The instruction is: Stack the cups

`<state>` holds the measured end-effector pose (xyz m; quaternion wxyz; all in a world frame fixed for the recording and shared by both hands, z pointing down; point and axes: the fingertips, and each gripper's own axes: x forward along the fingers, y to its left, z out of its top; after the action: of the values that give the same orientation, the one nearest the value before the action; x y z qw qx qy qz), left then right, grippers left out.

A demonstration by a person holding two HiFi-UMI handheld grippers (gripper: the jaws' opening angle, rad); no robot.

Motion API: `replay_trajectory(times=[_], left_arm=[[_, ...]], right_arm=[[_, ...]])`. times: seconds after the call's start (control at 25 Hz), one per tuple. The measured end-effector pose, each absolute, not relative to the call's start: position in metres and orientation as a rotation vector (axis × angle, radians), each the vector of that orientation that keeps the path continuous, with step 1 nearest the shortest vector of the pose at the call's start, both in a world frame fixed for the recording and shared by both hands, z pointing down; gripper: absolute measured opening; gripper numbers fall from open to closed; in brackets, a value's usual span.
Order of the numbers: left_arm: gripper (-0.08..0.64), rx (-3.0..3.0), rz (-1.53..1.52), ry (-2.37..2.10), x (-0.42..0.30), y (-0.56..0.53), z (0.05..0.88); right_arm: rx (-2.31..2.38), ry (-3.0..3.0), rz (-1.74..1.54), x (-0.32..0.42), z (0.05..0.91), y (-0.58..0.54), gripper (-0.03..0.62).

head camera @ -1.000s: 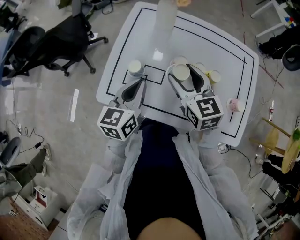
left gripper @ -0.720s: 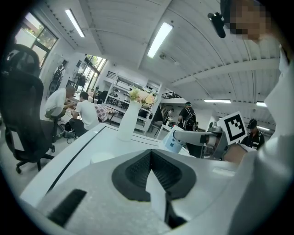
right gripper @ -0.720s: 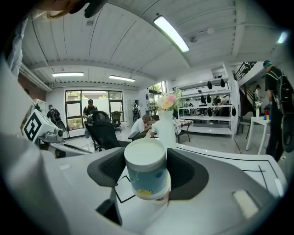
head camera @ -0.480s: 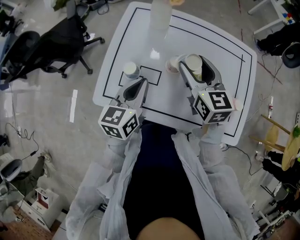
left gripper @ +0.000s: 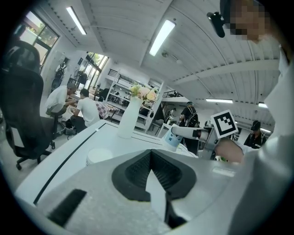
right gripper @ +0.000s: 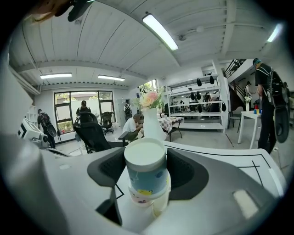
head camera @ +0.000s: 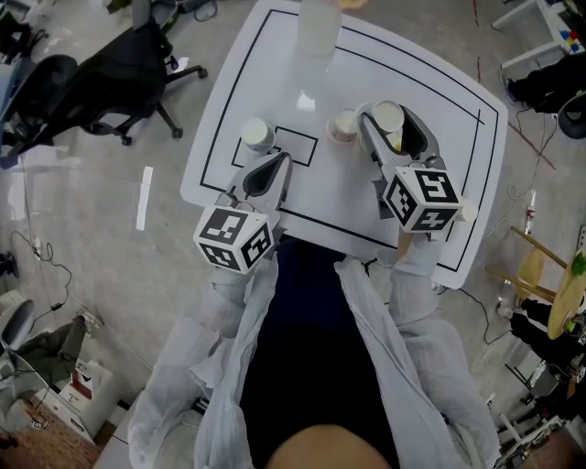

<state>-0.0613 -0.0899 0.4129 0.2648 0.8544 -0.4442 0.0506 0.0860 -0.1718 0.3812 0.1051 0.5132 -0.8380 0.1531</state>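
Observation:
My right gripper (head camera: 390, 117) is shut on an upturned blue-patterned cup (right gripper: 146, 170). That cup sits over a short stack of cups; a pink-printed rim and a yellow one (right gripper: 158, 202) show beneath it. In the head view the held cup (head camera: 387, 115) is at the table's right middle. A pinkish cup (head camera: 343, 125) stands just left of it. A white upturned cup (head camera: 255, 135) stands just beyond my left gripper (head camera: 266, 169), whose jaws meet at the tips with nothing between them. The left gripper view shows that white cup (left gripper: 98, 156) ahead on the left.
A tall white vase (head camera: 320, 27) with flowers stands at the far edge of the white table (head camera: 430, 220), which carries black outline markings. An office chair (head camera: 110, 82) stands on the floor to the left. People sit and stand in the room beyond.
My right gripper has carried the blue cup to the right, over the cups that stood there. The pinkish cup now stands apart on its left. The left gripper has stayed put.

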Motion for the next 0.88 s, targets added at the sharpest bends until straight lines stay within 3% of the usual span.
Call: replay_trajectory(times=[0.88], left_arm=[[0.003,2.279,0.151,-1.214,-0.063,-0.087,0.420]], right_arm=[[1.452,-2.423,0.478,0.080,0.404,-0.178,0.295]])
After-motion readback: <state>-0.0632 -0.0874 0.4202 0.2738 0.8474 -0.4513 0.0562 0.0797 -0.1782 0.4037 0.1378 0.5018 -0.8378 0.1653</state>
